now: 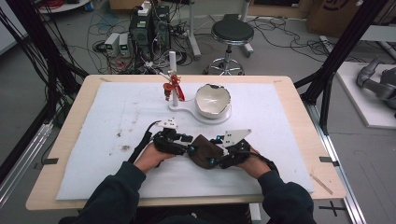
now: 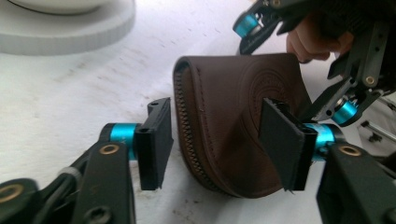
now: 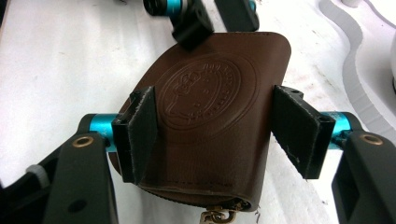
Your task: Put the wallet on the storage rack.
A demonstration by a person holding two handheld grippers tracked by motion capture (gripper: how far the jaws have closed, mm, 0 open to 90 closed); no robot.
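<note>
Your sleeves: dark, coming in from the near edge of the table (image 1: 299,107), one hand on each tool.
Right gripper (image 1: 223,150): you've got it straddling the brown leather pouch (image 1: 204,151); in the right gripper view one pad sits against the pouch's edge, the other stands just off the far edge, so whether it truly pinches I cannot tell.
Left gripper (image 1: 189,143): jaws at a middling gap around the pouch's zipped end; one pad lies on the leather face, the other stands just beside the zip with a sliver of mat showing, so no firm pinch from you here.
Pouch: lying on the white mat (image 1: 107,140) in the near middle, right between your two tools.
Writing: a round embossed seal (image 3: 205,93) on the flap, lettering around its ring too faint to read.
Zip pull: brass bit (image 3: 215,216) at the pouch's near edge.
Farther off: white bowl (image 1: 212,100) on a white stand (image 1: 173,74) with a red ornament.
Beyond the table: black stool (image 1: 232,32).
</note>
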